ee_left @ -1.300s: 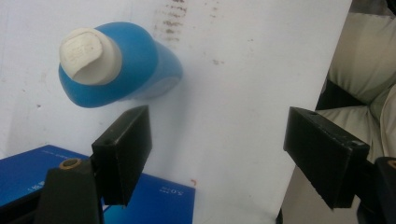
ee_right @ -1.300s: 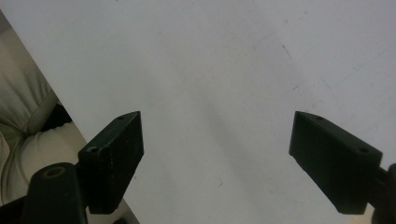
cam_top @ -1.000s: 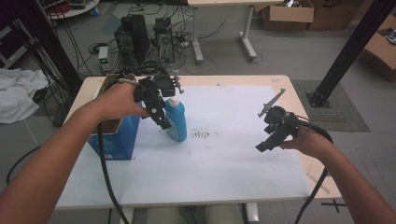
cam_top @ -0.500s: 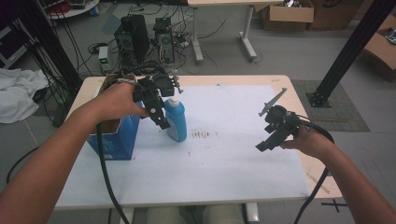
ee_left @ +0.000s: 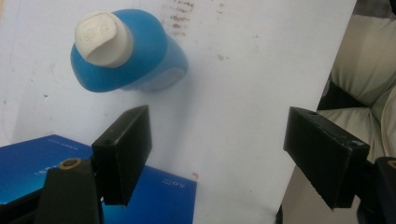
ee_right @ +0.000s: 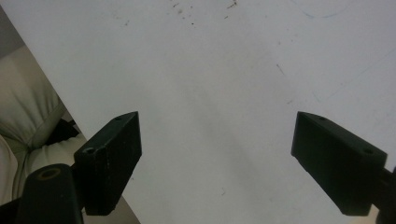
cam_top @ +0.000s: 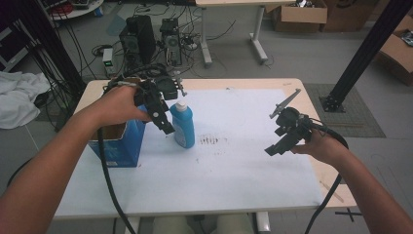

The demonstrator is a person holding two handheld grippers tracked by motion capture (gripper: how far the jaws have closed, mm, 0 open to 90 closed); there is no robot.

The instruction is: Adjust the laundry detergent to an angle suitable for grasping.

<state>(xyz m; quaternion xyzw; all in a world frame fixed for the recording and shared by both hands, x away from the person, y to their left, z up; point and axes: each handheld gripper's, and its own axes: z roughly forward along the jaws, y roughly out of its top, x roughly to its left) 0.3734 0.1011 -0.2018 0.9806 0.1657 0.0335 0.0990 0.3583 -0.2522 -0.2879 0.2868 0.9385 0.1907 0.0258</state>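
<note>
A blue bottle (cam_top: 183,127) with a white cap stands upright on the white sheet, just right of an open blue box (cam_top: 118,144). My left gripper (cam_top: 165,127) hangs over the gap between box and bottle, pointing down, open and holding nothing. In the left gripper view the bottle (ee_left: 135,56) lies beyond the jaws of the left gripper (ee_left: 217,135), and the box (ee_left: 32,170) sits under the left jaw. My right gripper (cam_top: 275,148) hovers over the sheet at the right. Its jaws have just been opening. In the right gripper view the right gripper (ee_right: 219,135) has bare sheet between its jaws.
The white sheet (cam_top: 243,180) covers most of the wooden table (cam_top: 336,183). Dark smudges (cam_top: 210,141) mark it right of the bottle. Computer towers (cam_top: 141,34) and cables stand on the floor behind the table. A black post (cam_top: 360,53) rises at the far right.
</note>
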